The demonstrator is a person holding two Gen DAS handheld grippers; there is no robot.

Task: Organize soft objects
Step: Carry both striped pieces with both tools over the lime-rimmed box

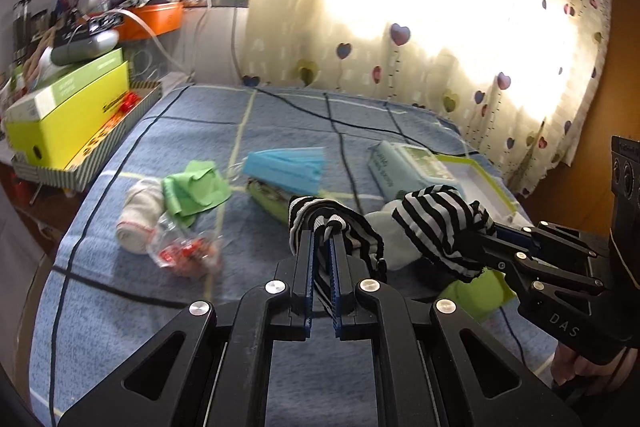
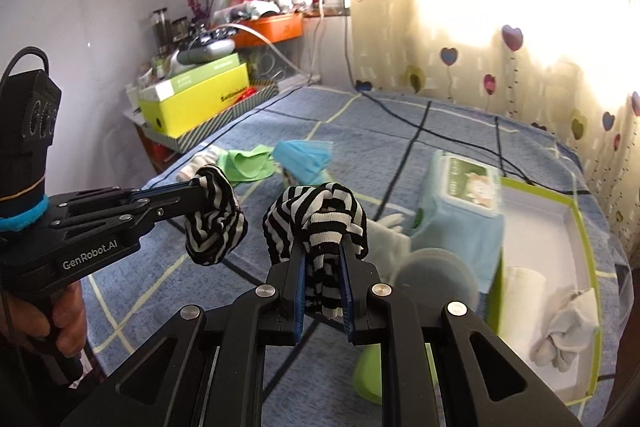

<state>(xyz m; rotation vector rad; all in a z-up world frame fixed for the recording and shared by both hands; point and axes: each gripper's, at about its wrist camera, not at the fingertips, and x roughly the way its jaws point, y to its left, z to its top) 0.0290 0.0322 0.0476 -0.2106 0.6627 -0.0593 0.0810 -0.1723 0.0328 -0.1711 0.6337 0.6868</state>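
The left gripper (image 1: 323,239) is clamped on one end of a black-and-white striped sock (image 1: 336,223), lifted above the bed (image 1: 120,299). The right gripper (image 2: 324,247) pinches another bunch of striped sock (image 2: 320,211); whether the two bunches are one piece cannot be told. "GenRobot.AI" is printed on the left gripper's body, "DAS" on the right's. Beyond lie a blue face mask (image 1: 286,167), a green cloth (image 1: 196,187), a wipes pack (image 2: 464,191) and an open white tray (image 2: 552,227) near the bed's edge.
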